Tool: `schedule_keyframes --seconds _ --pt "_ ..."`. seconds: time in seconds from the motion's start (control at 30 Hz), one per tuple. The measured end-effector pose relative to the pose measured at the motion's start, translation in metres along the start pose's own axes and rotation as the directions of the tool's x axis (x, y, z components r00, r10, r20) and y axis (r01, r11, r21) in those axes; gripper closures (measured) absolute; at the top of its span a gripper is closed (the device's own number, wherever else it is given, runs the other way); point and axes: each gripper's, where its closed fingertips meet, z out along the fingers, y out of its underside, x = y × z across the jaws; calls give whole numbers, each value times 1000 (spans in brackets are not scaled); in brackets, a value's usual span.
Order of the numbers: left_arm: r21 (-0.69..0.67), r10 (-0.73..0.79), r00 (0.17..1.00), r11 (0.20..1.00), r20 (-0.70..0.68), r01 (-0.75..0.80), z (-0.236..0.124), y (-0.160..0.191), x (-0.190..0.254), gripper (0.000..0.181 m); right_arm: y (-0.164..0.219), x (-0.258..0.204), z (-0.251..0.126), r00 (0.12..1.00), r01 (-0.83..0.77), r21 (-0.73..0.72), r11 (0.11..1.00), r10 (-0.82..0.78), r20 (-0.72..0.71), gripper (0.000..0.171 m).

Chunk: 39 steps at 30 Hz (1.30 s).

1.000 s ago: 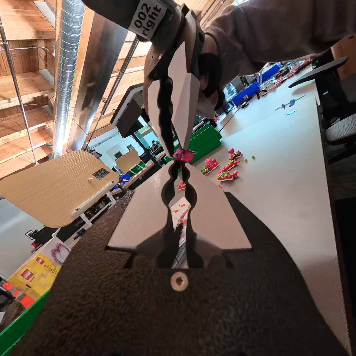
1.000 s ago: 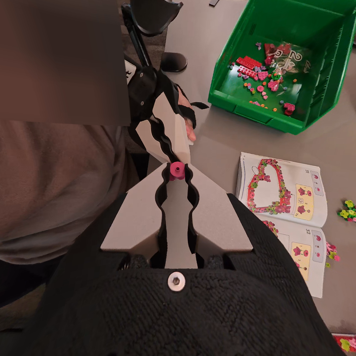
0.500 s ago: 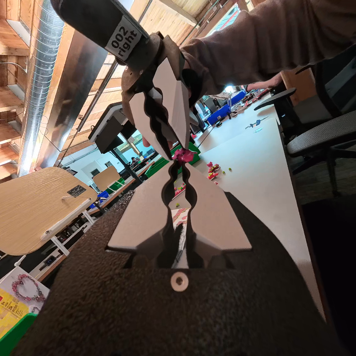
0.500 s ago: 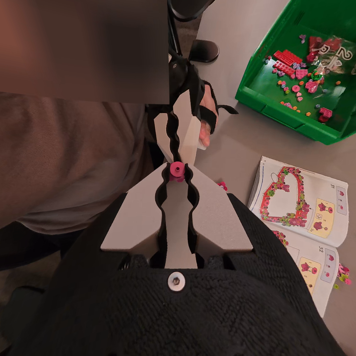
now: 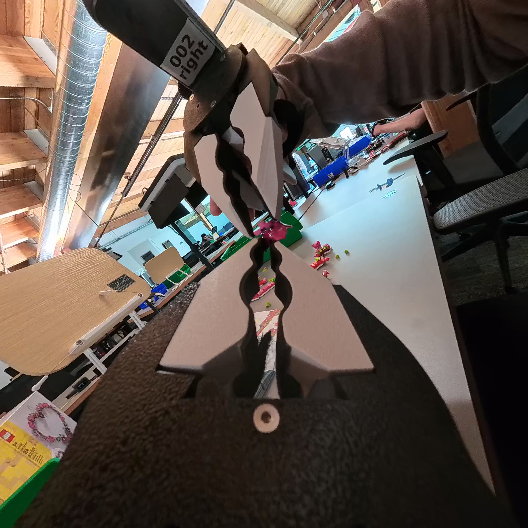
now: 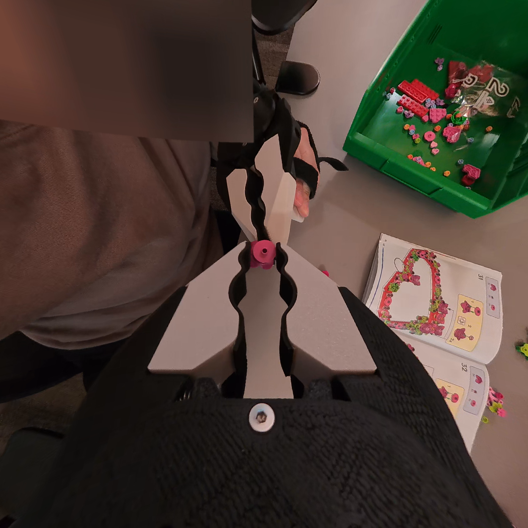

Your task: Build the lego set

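Closest in, left gripper (image 5: 265, 243): jaws are pressing nearly together, pinching the magenta flower (image 5: 273, 230) right at the tips. The right gripper (image 6: 262, 248) is meeting it tip to tip from the opposite side, its jaws nipping the round magenta cap (image 6: 263, 251) on the same flower. I am seeing a dark sliver between the cap and the right-hand finger, so I am judging that grip light rather than firm.

Change over the last second: jaw spacing is reading about the same on both tools, but the pair is rotating together, and petals are now showing under the cap where only the cap showed before. I am taking this as the cap being pushed home on the flower, not yet confirmed seated. Neither side is releasing.

Past the right tips and off to their right, the instruction booklet (image 6: 428, 300) is lying open on the table (image 5: 371, 257). Farther beyond, the green bin (image 6: 400, 165) is holding loose pieces. Beyond the left tips, built flower clusters (image 5: 321, 251) are waiting.
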Motion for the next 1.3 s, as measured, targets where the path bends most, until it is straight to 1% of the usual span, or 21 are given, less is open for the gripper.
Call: schedule_keyframes --seconds 0.6,0.77,0.93,1.03,1.1,1.17,1.23,1.3 --pt "7 24 1000 1000 17 -24 -1 -2 -1 180 0 -5 1 1000 5 8 1000 -5 3 151" --pt "5 21 1000 1000 18 -21 -1 -1 -1 180 0 -6 3 1000 12 15 1000 -12 -4 148" --pt "-5 13 999 1000 34 -13 -2 2 -5 180 1 -2 3 998 28 33 999 -26 -56 143" --pt "-25 4 999 1000 50 -3 -2 6 -8 180 0 2 2 989 69 53 996 -61 -138 140" --pt "-40 -4 998 999 61 6 -2 9 -11 180 1 10 3 954 152 33 988 -138 -266 137" --pt "-59 -13 998 998 68 17 -2 13 -13 180 4 17 4 872 279 -46 959 -273 -406 135" --pt "-73 -20 997 997 77 26 -2 17 -16 180 8 20 7 757 387 -164 907 -415 -505 132" --pt "-82 -28 996 996 81 34 -2 19 -17 180 12 20 11 625 467 -304 831 -553 -551 128"
